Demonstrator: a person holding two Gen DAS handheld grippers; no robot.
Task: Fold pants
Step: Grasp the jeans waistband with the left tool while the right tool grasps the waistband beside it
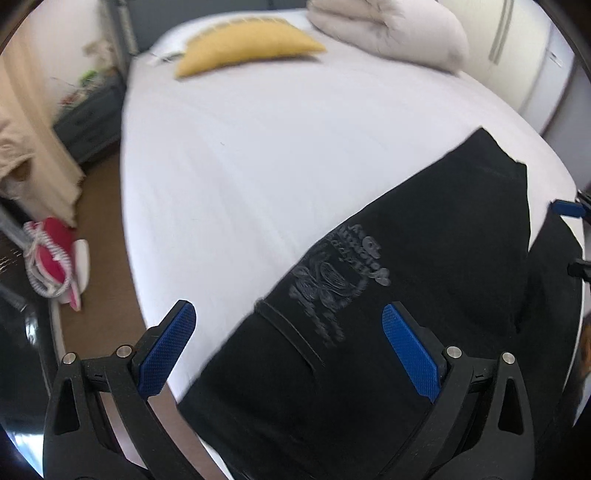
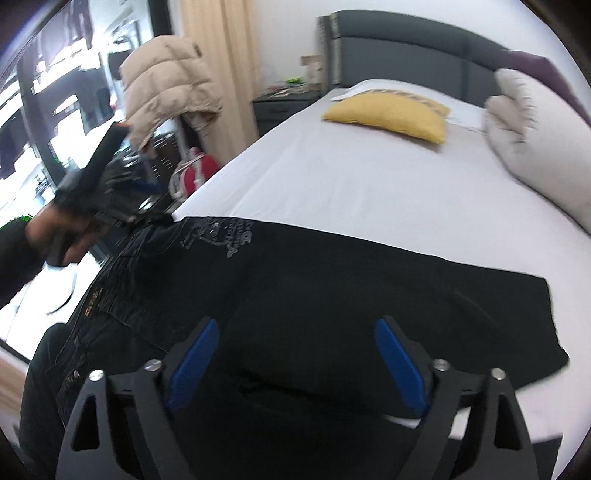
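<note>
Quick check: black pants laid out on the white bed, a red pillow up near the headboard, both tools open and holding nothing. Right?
Nearly. The pillow near the headboard is yellow, not red, as the right wrist view shows clearly. The rest stands: the black pants lie on the white bed, and the left tool and right tool are both open, holding nothing.

My black pants (image 2: 332,288) lie flat on the white bed (image 2: 369,184), spread near its foot edge, well apart from the headboard end. They are already doubled over, with a grey printed graphic (image 1: 336,273) facing up and a stitched waistband toward one end.
</note>
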